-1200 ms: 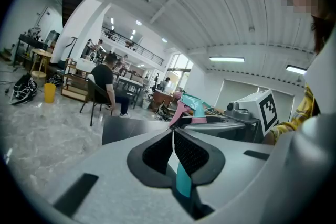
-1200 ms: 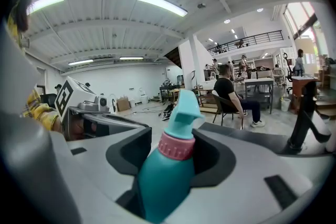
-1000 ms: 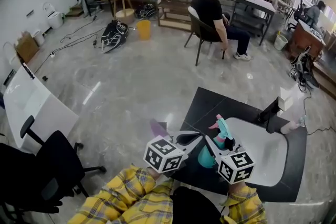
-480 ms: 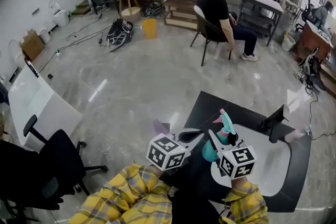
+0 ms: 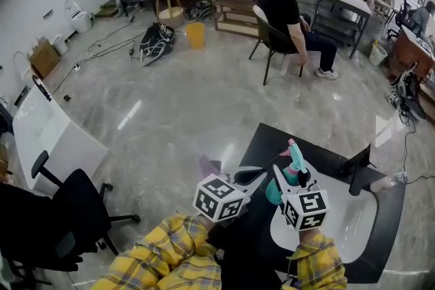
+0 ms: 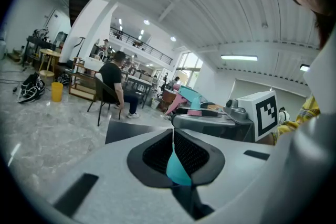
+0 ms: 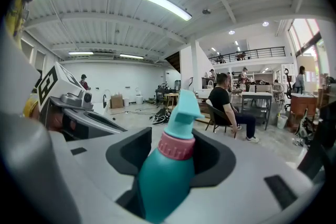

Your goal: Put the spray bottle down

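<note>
A teal spray bottle (image 5: 274, 193) with a pink collar and teal nozzle (image 7: 181, 113) stands upright in my right gripper (image 5: 284, 181), whose jaws are shut on its body (image 7: 168, 181). In the head view the bottle hangs above the near left edge of a white oval tabletop (image 5: 357, 214). My left gripper (image 5: 249, 176) is just left of the bottle with its jaws together. In the left gripper view a thin teal sliver (image 6: 176, 165) shows between its pads; I cannot tell what it is.
The white tabletop stands over a black floor mat (image 5: 285, 139), with a black upright object (image 5: 358, 170) at its far edge. A black office chair (image 5: 64, 214) and a white panel (image 5: 47, 136) are on the left. A person sits on a chair (image 5: 289, 7) farther off.
The right gripper and the bottle have drifted a little right toward the white tabletop, grip unchanged. The left gripper has stayed beside it.
</note>
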Available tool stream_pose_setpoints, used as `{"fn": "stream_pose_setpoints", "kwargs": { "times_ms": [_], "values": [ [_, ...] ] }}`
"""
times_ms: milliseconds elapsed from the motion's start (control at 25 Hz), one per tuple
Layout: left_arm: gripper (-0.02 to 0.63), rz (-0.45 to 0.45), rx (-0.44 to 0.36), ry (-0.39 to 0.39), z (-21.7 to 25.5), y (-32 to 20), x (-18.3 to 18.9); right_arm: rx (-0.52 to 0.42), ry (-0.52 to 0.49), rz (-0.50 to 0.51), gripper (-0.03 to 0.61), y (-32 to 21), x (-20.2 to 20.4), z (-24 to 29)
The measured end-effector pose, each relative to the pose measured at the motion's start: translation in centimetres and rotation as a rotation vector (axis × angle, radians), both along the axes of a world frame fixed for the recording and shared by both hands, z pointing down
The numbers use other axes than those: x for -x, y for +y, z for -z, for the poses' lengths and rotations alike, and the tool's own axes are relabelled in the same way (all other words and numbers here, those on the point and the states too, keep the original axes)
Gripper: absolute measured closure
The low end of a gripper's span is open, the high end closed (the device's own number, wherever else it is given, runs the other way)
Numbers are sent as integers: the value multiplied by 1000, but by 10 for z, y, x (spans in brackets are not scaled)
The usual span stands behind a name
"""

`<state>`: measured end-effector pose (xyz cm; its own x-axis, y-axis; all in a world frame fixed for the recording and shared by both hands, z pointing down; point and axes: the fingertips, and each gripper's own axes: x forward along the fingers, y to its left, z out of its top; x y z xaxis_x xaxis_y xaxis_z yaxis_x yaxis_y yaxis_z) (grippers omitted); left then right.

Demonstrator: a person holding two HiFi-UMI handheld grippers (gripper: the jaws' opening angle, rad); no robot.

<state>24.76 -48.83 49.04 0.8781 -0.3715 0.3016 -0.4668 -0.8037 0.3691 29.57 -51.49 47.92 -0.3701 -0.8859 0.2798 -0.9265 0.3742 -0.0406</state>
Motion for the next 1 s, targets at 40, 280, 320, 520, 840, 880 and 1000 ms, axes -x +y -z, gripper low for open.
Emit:
{"fn": "stream_pose_setpoints", "kwargs": {
  "times_ms": [40, 280, 320, 520, 840, 880, 1000],
  "values": [
    [604, 3, 0, 2, 0, -3, -2, -9, 6, -2, 365, -3, -2, 0],
    [604, 11, -4, 1, -5, -14, -11, -79, 60, -26, 366, -20, -12, -1],
    [604, 15, -4, 0, -6, -15, -10, -95, 71, -30, 365, -22, -13, -1],
    [604, 35, -6, -10, -10, -21, -12, -145, 93, -43, 366, -35, -19, -2],
    [604, 66, -7, -11, -17, -31, -7, -194, 105, -67, 365, -53, -22, -9],
    [604, 69, -9, -11, -17, -32, -7, -202, 109, -69, 365, -55, -23, -8],
    [604, 69, -17, -8, -16, -33, -9, -232, 120, -72, 365, -59, -22, -5]
  ]
}}
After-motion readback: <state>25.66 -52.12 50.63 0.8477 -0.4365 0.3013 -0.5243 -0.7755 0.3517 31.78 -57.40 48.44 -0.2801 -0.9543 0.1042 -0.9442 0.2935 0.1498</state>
